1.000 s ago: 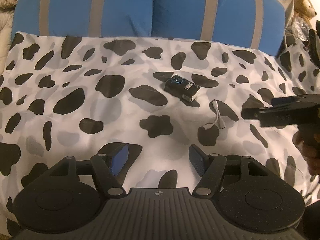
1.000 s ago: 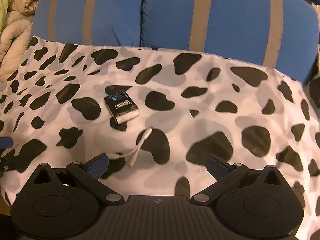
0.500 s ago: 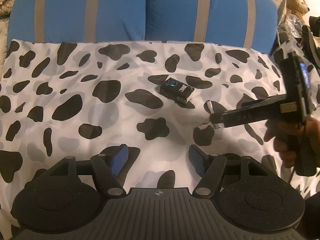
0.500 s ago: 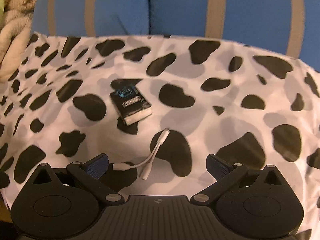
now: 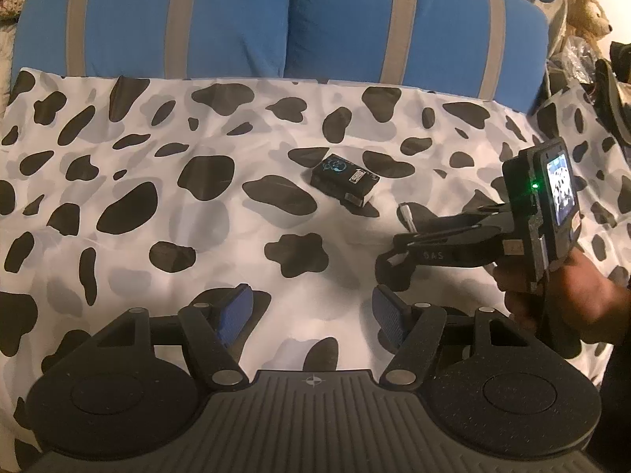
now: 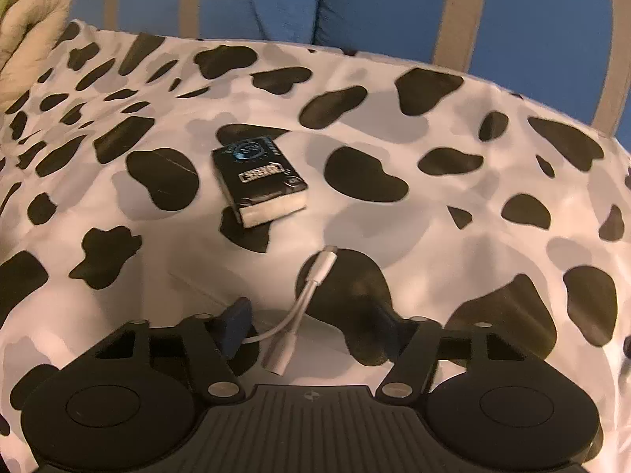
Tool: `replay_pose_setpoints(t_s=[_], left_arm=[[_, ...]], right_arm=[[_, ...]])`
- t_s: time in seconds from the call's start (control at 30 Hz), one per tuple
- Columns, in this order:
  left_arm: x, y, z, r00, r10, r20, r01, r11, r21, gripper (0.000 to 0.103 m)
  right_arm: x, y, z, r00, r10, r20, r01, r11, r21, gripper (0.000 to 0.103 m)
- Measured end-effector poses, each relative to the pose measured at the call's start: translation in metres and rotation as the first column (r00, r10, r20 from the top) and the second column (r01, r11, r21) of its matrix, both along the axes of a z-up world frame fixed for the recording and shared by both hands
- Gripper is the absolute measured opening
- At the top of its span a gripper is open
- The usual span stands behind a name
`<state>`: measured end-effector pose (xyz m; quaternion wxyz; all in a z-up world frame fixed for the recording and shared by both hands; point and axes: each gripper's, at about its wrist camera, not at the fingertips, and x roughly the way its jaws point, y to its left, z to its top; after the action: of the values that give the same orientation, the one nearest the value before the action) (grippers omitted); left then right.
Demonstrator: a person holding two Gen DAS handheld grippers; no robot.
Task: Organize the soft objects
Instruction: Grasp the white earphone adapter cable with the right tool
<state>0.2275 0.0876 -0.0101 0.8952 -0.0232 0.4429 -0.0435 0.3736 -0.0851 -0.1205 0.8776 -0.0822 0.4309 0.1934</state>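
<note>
Two blue pillows (image 5: 276, 19) with grey stripes stand side by side at the far end of the bed, well beyond both grippers; in front of them a cow-print blanket (image 5: 138, 181), white with black and grey patches, covers the bed under both grippers; a beige quilt (image 6: 27, 31) is bunched at the far left of the right gripper's view, and a tan plush toy (image 5: 587, 12) sits far off to the right of the left gripper; the left gripper (image 5: 311, 315) hangs over bare blanket with its blue pads parted and nothing between them; to its right a hand (image 5: 560, 295) holds the right gripper (image 6: 311, 323) low over the blanket; its jaws are closing, with a short white adapter cable (image 6: 299, 315) lying between them, one plug beside the left pad and the other end ahead of the fingers, the pads not yet pressing on it; a small black pack (image 6: 260, 179) with a pale end lies flat on the blanket just ahead and left of the right gripper, apart from the cable.
</note>
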Motion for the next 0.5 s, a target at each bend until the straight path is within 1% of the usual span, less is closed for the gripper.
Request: replay_pose_setpoints(t_s=[0.03,0.07,0.17,0.37,0.5], left_arm=[[0.000,0.000,0.000,1.000,-0.002,0.000,0.002,1.000,-0.002,0.066],[0.000,-0.001,0.000,1.000,-0.004,0.001,0.004,1.000,-0.002,0.066],[0.001,-0.005,-0.001,1.000,-0.012,0.000,0.012,1.000,0.000,0.066],[0.003,-0.009,-0.003,1.000,-0.015,-0.001,0.015,1.000,-0.004,0.066],[0.005,-0.013,-0.005,1.000,-0.023,0.009,0.023,1.000,-0.007,0.066]], right_arm=[[0.000,0.000,0.001,1.000,-0.003,-0.003,0.003,1.000,0.004,0.042],[0.000,-0.001,0.002,1.000,-0.004,-0.007,0.004,1.000,0.008,0.025],[0.001,-0.004,0.002,1.000,-0.011,-0.014,0.011,1.000,0.004,0.007],[-0.008,-0.005,0.008,1.000,0.015,0.011,-0.015,1.000,-0.013,0.006],[-0.014,-0.008,0.020,0.999,0.030,0.032,-0.029,0.999,-0.014,0.006]])
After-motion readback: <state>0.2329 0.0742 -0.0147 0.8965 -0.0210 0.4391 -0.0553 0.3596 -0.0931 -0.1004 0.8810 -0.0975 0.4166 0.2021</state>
